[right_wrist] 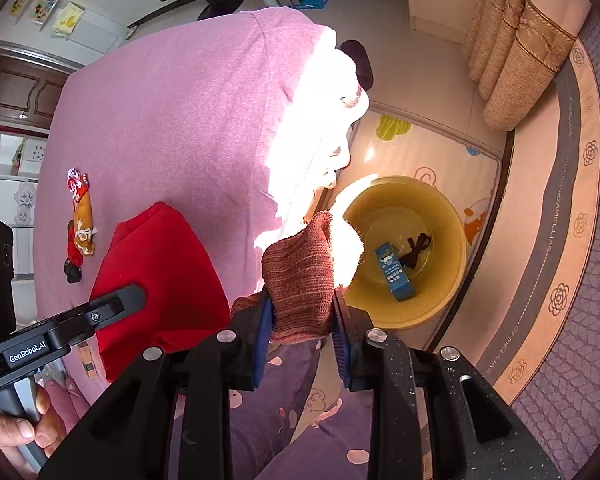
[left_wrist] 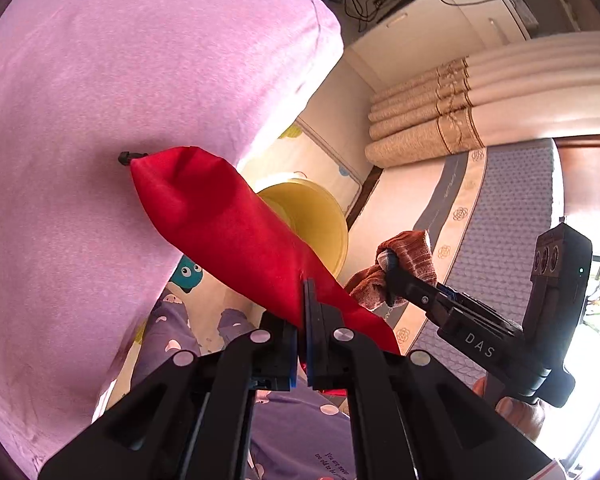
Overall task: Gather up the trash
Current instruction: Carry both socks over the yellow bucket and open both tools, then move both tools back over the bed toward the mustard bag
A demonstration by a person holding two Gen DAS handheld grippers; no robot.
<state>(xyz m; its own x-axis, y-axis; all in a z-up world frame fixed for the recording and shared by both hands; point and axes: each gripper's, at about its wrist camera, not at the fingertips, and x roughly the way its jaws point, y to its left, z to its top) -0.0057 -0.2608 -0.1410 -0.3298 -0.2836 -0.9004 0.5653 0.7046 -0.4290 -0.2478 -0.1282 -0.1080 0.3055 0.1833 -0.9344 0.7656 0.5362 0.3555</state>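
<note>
Pink bedsheet [right_wrist: 160, 128] beside yellow basin [right_wrist: 440, 304] holding blue carton [right_wrist: 394, 272].

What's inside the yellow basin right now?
The yellow basin holds a blue carton and a small dark scrap. The knitted rag in the right gripper covers its near-left part.

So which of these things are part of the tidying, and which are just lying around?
Part of the job:
- red cloth, held by left gripper
- brown knitted cloth, held by right gripper
- yellow basin
- blue carton in the basin

Just lying about:
- pink bedsheet
- curtain
- play mat
</note>
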